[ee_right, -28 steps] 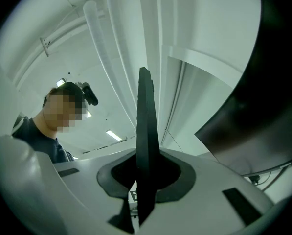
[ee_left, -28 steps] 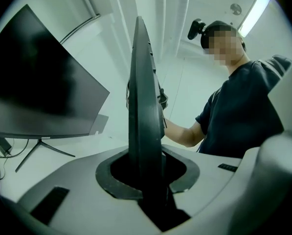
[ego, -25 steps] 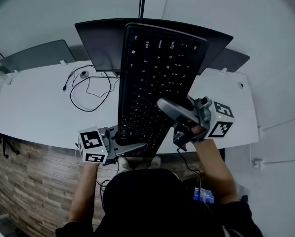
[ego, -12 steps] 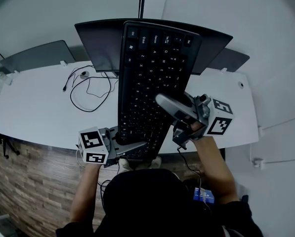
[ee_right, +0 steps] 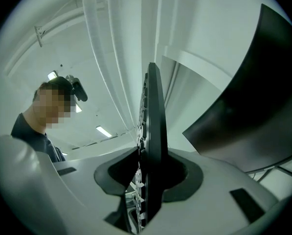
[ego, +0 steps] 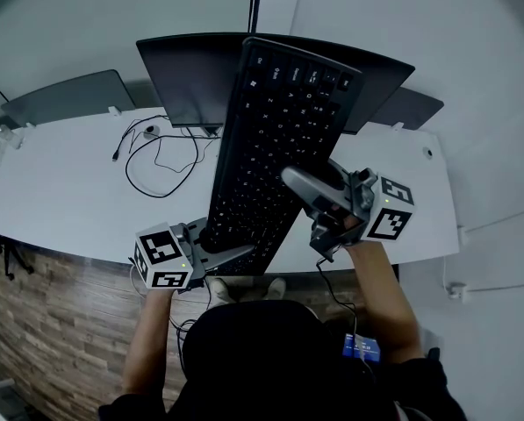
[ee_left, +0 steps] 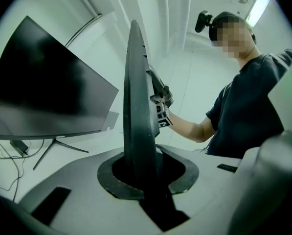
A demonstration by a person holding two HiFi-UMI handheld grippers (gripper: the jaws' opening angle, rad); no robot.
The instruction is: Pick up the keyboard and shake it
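Note:
The black keyboard [ego: 279, 139] hangs in the air over the white desk [ego: 60, 191], lengthwise away from me and leaning right. My left gripper [ego: 231, 251] is shut on its near end; in the left gripper view the keyboard [ee_left: 136, 106] stands edge-on between the jaws of the left gripper [ee_left: 143, 173]. My right gripper [ego: 314, 204] clasps its right long edge. Its jaws have just been opening a little. The keyboard [ee_right: 155, 131] is still between the jaws of the right gripper [ee_right: 148, 173], touching both pads.
A dark monitor [ego: 183, 77] stands at the back of the desk, behind the keyboard. A loose black cable [ego: 156, 156] lies coiled on the desk's left half. A second dark screen [ego: 64, 99] stands at the far left. The desk's front edge is under my hands.
The keyboard's far end has swung to the right and the board now leans that way. Both hands have stayed about where they were.

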